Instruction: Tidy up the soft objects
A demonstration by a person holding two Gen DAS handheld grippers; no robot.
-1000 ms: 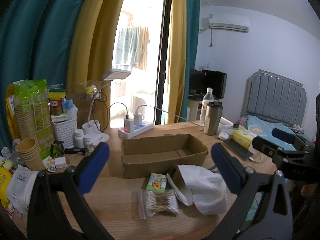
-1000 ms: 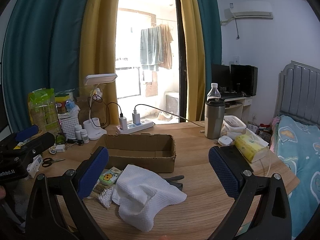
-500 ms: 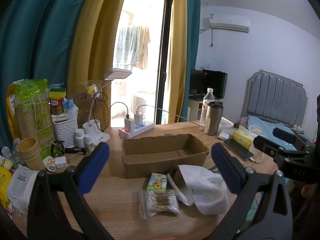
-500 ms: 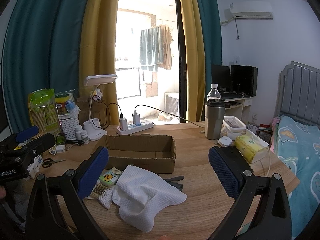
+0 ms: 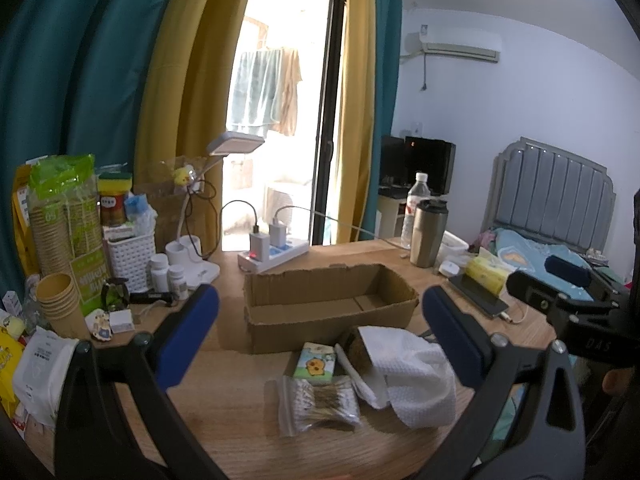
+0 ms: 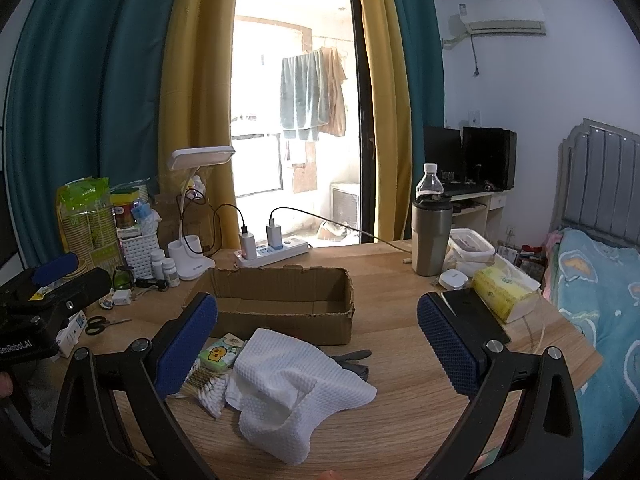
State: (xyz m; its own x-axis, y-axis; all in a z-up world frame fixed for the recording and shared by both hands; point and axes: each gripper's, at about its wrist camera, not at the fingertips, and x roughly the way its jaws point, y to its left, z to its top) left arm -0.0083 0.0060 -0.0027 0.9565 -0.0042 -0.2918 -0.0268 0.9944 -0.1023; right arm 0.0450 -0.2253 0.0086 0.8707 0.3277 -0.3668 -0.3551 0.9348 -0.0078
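Table (image 6: 400,400): round wooden top, crowded along its left edge; nothing on it has shifted since the frames before.
Box (image 5: 328,304): open cardboard tray at the middle of the table, nothing visible inside, same spot as before.
Cloth (image 6: 296,388): white waffle cloth, crumpled on the table just in front of the box, unmoved.
Left gripper (image 5: 320,336): blue pads spread wide, nothing between them, hovering above the table and aimed at the box; the view has barely drifted.
Right gripper (image 6: 316,344): also spread wide and empty, above the cloth, steady as before.
Swabs (image 5: 320,402): clear bag of cotton swabs beside the cloth's left edge.
Tissue pack (image 5: 315,362): small cartoon pack between the swabs and the box, touching the cloth's edge in the right wrist view.
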